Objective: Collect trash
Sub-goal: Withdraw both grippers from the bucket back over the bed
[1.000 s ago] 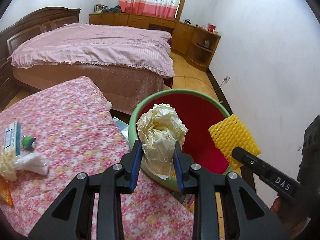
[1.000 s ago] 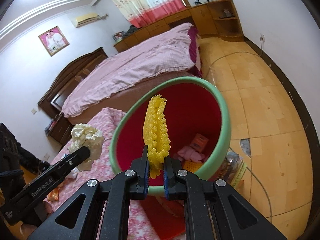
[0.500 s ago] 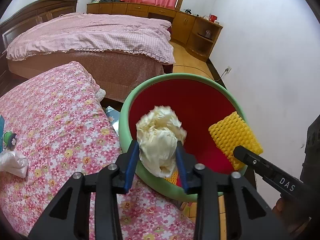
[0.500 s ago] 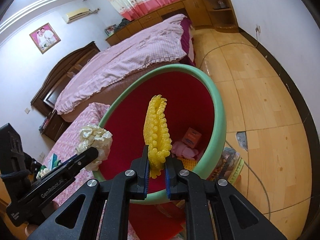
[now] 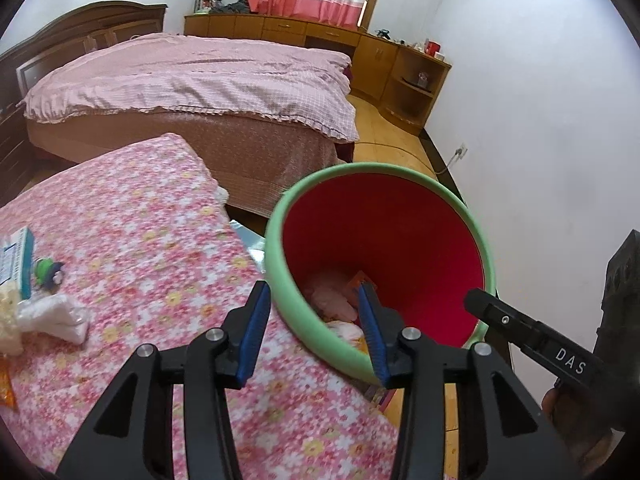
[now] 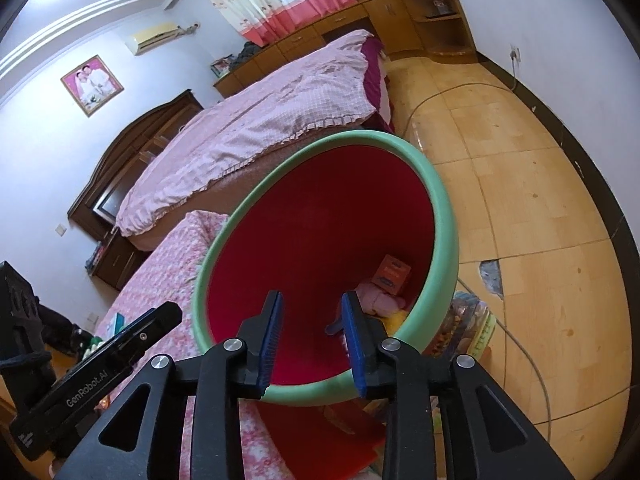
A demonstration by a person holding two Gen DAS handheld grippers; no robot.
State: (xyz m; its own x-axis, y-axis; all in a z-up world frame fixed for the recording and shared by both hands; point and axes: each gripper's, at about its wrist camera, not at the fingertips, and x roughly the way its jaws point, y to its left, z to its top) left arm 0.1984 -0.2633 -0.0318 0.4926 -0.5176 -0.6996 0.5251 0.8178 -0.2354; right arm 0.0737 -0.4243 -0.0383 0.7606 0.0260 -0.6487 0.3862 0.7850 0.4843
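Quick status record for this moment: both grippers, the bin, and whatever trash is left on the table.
left gripper: jaws opening, nothing between them, over the bin's near rim
right gripper: jaws opening, nothing between them, over the bin
bin: green rim, red inside, beside the table; pink wad and orange box at the bottom
table: floral cloth; white wad and blue-edged box at its left end

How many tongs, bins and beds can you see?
Tongs: 2, the left tongs and the right tongs, both opening with nothing between them
Bin: 1
Bed: 1
Total: 4
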